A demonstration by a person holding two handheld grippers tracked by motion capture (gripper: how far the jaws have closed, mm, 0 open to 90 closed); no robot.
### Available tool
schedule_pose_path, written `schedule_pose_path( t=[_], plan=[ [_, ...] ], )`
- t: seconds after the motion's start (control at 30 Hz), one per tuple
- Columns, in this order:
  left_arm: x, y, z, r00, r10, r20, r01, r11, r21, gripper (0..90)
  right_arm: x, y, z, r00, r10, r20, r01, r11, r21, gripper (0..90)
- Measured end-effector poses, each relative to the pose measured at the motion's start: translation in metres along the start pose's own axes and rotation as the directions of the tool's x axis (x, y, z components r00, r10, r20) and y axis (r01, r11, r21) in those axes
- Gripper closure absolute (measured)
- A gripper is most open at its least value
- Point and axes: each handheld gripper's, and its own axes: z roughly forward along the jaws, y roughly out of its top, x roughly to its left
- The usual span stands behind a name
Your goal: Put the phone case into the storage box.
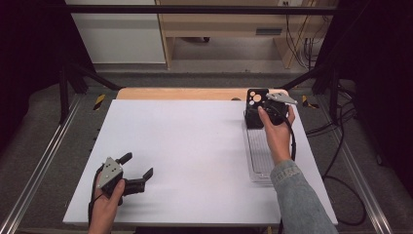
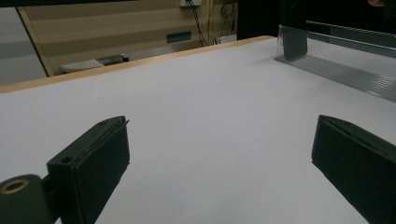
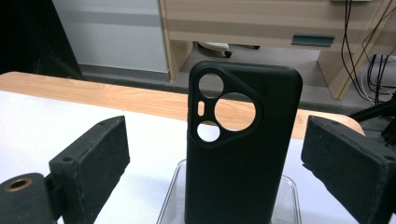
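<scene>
From above, the right tongs [image 1: 269, 105] are out at the far right of the white counter [image 1: 185, 146], the hand reaching over a clear plastic tray [image 1: 259, 161] that runs along that edge. A black phone case [image 1: 256, 99] stands upright at the tray's far end, and the tongs sit right at it, so this looks to me like the approach for a grab. The left tongs [image 1: 141, 168] rest low near the front left corner, jaws spread, well apart from the tray; I'd guess they are parked there to keep out of the way.

In the left gripper view, the two jaws stand wide apart over bare counter, holding nothing. The tray [image 2: 336, 70] shows off to the upper right, its ribbed floor and one end wall catching the light.

In the right gripper view, the phone case [image 3: 243, 154] stands straight up between the open jaws, camera cut-outs at the top, clear of both pads. Its foot sits inside the tray's rounded end [image 3: 170, 205], which seems to be what props it upright and makes it easy to pinch by its side edges.
</scene>
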Motion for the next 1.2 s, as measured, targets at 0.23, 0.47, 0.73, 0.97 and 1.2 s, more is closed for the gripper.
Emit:
schedule_pose_path(
  t=[0.23,0.47,0.73,0.97,1.2],
  plan=[
    [0.0,0.0,0.0,1.0,-0.001,-0.002,0.001,1.0,-0.001,4.3,0.001,0.002,-0.003,0.9999,-0.001,-0.011,0.001,1.0,-0.006,7.5],
    [0.0,0.0,0.0,1.0,0.0,-0.002,0.0,1.0,-0.001,4.3,0.003,0.005,-0.008,0.9996,0.003,-0.027,-0.004,1.0,-0.014,7.0],
    [0.0,0.0,-0.001,1.0,-0.001,-0.004,0.001,1.0,-0.003,4.2,0.005,0.01,-0.013,0.999,-0.005,-0.044,0.004,1.0,-0.028,6.5],
    [0.002,0.0,-0.001,0.9999,-0.002,-0.01,0.002,1.0,-0.004,4.2,0.009,0.013,-0.018,0.9984,-0.011,-0.055,0.009,0.999,-0.038,6.1],
    [0.003,0.0,-0.002,0.9999,-0.004,-0.015,0.004,1.0,-0.006,4.0,0.012,0.016,-0.023,0.9975,-0.006,-0.071,0.003,0.999,-0.052,5.6]
  ],
)
